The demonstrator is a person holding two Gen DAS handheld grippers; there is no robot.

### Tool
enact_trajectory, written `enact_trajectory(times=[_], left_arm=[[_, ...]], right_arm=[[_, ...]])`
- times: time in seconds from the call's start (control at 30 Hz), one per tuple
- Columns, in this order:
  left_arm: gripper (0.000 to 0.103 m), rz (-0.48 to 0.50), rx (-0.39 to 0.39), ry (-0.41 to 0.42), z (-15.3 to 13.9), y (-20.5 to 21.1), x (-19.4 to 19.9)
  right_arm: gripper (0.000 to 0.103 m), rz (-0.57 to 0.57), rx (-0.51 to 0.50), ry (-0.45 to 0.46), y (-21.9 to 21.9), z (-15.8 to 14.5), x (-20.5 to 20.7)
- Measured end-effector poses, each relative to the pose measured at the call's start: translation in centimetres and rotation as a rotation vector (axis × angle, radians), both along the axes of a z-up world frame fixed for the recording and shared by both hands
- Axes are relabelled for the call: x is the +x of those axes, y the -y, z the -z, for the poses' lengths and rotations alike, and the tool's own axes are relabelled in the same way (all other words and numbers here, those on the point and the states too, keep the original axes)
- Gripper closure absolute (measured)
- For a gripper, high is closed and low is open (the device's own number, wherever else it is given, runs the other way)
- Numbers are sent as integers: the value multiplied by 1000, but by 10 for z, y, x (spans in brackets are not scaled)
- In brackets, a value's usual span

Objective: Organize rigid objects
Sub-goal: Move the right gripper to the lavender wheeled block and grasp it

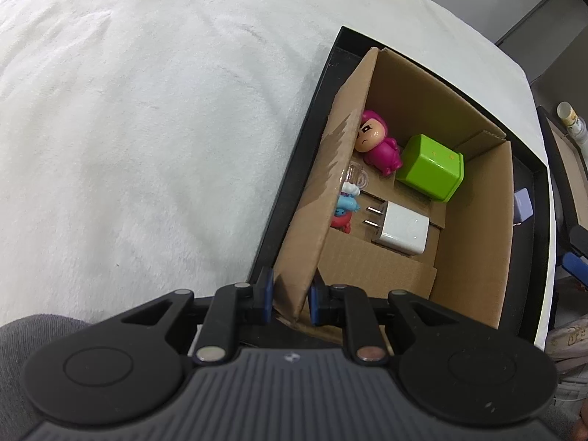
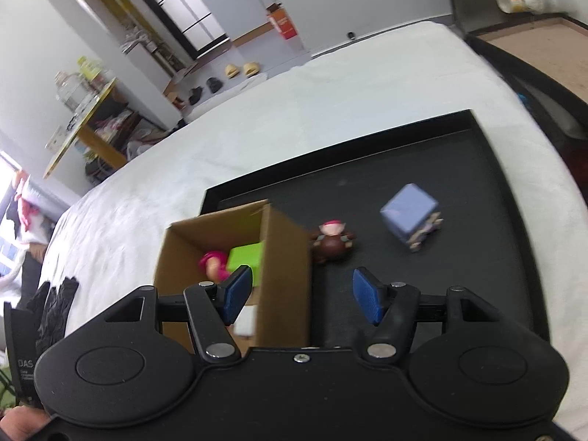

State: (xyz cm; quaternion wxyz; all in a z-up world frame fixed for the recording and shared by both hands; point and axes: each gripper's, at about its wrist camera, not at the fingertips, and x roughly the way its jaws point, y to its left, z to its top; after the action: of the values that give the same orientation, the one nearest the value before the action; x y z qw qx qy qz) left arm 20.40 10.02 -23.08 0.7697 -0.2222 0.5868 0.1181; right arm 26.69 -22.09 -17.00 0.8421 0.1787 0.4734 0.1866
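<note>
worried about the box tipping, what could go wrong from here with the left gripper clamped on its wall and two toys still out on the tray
1. The left gripper pinches only the thin wall of the cardboard box; a pull could bend the wall or tilt the box.
2. The open right gripper hangs right by the box's side and could knock it while reaching for the brown figure.
3. The brown figure lies close against the box, leaving little finger room.
</note>
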Motion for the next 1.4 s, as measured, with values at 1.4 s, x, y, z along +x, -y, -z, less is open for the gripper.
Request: enact_trajectory(times=[1.4], left_arm=[[85, -12, 35, -67, 12, 7, 12]], right_arm=[[41, 57, -227, 28, 5, 89, 89]])
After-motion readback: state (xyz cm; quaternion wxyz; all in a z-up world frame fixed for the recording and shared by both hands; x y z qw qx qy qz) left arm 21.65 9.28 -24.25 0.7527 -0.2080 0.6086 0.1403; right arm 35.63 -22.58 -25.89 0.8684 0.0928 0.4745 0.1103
